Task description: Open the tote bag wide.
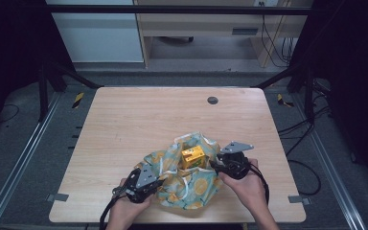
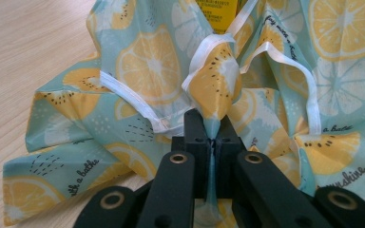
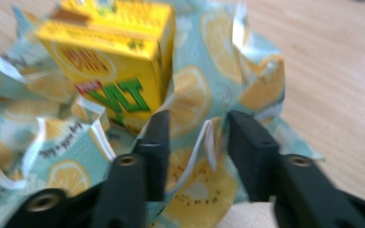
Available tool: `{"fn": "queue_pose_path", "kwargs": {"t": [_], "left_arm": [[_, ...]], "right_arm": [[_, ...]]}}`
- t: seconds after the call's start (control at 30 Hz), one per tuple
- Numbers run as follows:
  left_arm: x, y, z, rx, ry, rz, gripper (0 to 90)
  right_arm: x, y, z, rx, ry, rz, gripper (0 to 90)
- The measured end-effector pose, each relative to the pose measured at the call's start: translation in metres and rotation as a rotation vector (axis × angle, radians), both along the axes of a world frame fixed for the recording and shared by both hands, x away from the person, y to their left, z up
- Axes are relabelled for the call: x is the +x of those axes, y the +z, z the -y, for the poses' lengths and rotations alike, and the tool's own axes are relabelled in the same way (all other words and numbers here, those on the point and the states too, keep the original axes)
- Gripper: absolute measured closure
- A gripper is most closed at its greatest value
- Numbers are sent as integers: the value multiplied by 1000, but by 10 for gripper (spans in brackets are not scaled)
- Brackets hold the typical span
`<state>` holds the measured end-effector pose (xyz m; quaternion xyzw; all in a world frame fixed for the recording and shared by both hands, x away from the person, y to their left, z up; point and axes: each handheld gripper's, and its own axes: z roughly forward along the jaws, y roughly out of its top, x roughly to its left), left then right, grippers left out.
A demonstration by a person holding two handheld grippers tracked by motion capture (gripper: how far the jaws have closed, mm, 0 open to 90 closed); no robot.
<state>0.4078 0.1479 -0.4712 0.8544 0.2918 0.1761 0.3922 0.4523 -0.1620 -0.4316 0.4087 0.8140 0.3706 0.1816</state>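
Both hands low: left claw (image 2: 212, 137) pinching bag (image 2: 152, 66), right claw (image 3: 197, 137) parted.

The bag (image 2: 152, 71) is thin, soft cloth with a matt lemon print and smooth white tape along its edges, creased where it bunches. The yellow carton (image 3: 119, 52) looks like coated card with a slight sheen. The tabletop (image 1: 139, 115) is pale wood-grain laminate, smooth and matt, and the jaws of both grippers are matt black plastic with small metal rivets.
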Motion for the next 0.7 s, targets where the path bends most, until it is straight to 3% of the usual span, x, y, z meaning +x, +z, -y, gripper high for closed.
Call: {"fn": "queue_pose_path", "kwargs": {"t": [0.13,0.27,0.33,0.43,0.53,0.7], "left_arm": [[-1,1,2,-8,-7,7,878],[-4,5,3,-20,-16,19,878],[-6,7,3,-28,-16,26,878],[-7,10,2,-37,-20,27,878],[-8,11,2,-48,-19,31,879],[-2,5,-2,-27,6,21,878]], "right_arm": [[2,3,-6,-13,11,4,390],[9,-6,-12,-58,23,-37,335],[11,-10,-14,-76,16,-54,419],[13,-14,-13,-91,12,-54,668],[14,-14,-7,-90,-2,-51,829],[16,-16,5,-91,-24,-56,886]]}}
